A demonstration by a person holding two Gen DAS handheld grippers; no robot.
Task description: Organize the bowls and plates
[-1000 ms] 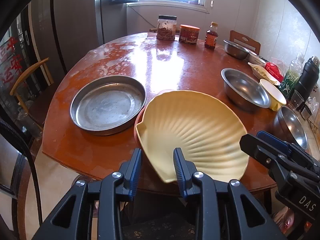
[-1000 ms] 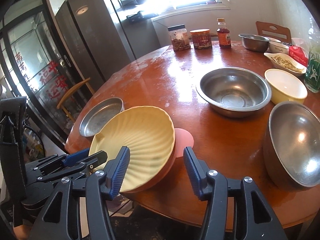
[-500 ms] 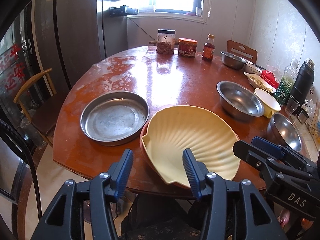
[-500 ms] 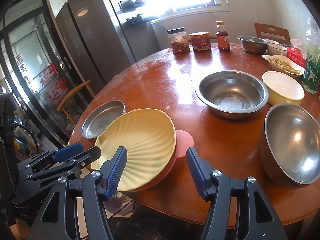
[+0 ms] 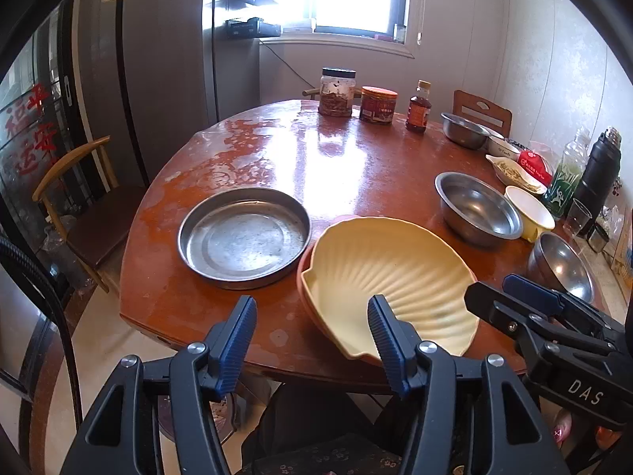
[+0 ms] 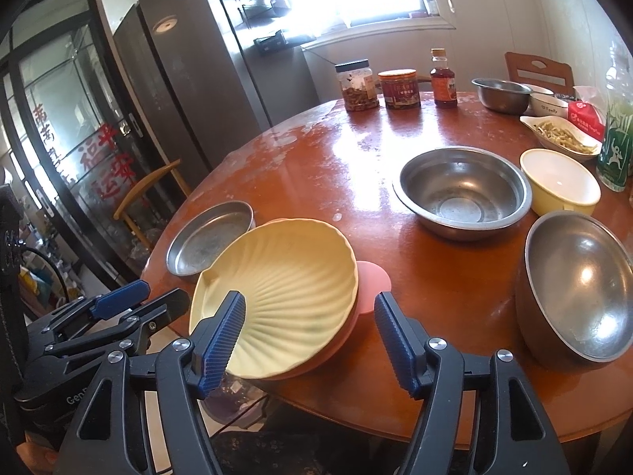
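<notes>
A cream shell-shaped plate (image 5: 389, 273) lies on a pink plate (image 5: 304, 277) at the near edge of the round wooden table (image 5: 336, 166); both show in the right wrist view, the shell plate (image 6: 285, 285) over the pink one (image 6: 372, 285). A flat steel pan (image 5: 243, 237) sits to their left. My left gripper (image 5: 312, 328) is open and empty, near the table's front edge, apart from the shell plate. My right gripper (image 6: 308, 328) is open and empty over the plates' near rim. Steel bowls (image 6: 463, 190), (image 6: 577, 285) and a yellow bowl (image 6: 560, 180) stand to the right.
Jars (image 5: 337, 92), (image 5: 378, 105) and a sauce bottle (image 5: 419, 107) stand at the table's far edge. A small steel bowl (image 5: 463, 130), a dish of food (image 5: 516, 170), bottles and a black flask (image 5: 599, 174) crowd the right side. Chairs (image 5: 79, 206) and a fridge stand left.
My left gripper has opened wider and pulled back and up from the shell plate. My right gripper has drawn back slightly. The plates stay put.
</notes>
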